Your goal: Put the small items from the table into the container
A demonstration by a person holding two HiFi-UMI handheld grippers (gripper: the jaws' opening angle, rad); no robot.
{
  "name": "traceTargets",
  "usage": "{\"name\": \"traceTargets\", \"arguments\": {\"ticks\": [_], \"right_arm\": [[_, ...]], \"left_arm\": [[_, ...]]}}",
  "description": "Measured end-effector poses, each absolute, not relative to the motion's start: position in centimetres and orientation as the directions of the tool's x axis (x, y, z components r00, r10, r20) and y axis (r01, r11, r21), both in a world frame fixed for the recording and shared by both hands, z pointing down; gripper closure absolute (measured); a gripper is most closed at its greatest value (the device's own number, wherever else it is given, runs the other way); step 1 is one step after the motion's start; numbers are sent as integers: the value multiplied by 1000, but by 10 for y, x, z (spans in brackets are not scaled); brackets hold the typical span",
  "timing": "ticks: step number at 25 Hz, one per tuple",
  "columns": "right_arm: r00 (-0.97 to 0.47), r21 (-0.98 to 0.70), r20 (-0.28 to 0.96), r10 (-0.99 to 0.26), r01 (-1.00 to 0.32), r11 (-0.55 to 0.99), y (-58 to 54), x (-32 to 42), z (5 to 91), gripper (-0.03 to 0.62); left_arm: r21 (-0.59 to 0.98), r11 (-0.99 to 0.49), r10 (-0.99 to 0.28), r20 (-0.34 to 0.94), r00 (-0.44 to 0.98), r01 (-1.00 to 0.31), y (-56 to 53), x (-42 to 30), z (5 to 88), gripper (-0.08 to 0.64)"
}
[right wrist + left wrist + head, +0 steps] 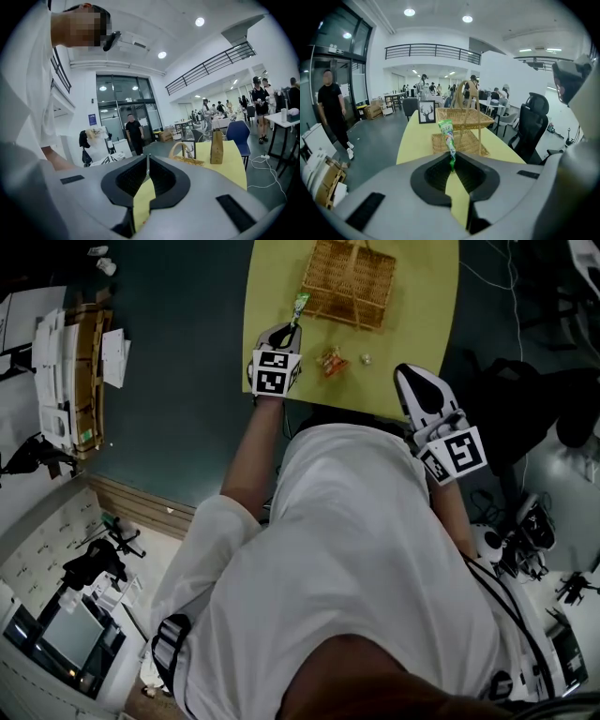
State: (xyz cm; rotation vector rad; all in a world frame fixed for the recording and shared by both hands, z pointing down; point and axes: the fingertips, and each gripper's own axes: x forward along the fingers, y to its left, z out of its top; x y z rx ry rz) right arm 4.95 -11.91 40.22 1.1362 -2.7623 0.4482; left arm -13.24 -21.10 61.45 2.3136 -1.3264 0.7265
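Observation:
My left gripper (pixel 295 329) (pixel 452 165) is shut on the lower end of a thin green sachet (pixel 300 305) (pixel 447 136), which sticks up from the jaws above the yellow table (pixel 272 287). The wicker basket (pixel 351 282) (pixel 461 126) with a tall handle stands just beyond the sachet. An orange wrapped snack (pixel 332 362) and a small white item (pixel 367 359) lie on the table in front of the basket. My right gripper (pixel 408 376) (pixel 147 174) is shut with nothing in it, raised at the table's near right edge.
A framed deer picture (pixel 426 112) stands at the table's far end, and a brown paper bag (pixel 216 147) shows in the right gripper view. A black office chair (pixel 529 126) is beside the table. People stand around the room.

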Motion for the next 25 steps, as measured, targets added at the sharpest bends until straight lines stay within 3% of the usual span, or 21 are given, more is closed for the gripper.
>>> {"name": "traceTargets", "arguments": {"ticks": [12,25], "right_arm": [[-710,-202,154,-687,-703,681,-145,46,381,575],[-662,-218,153,-734,-747,628,-154,67,386,575]], "left_arm": [[63,-538,-699,525,487,-840,-284,-113,548,523],[220,-559,-602,556,574,-799,-322,-77,560,523]]}}
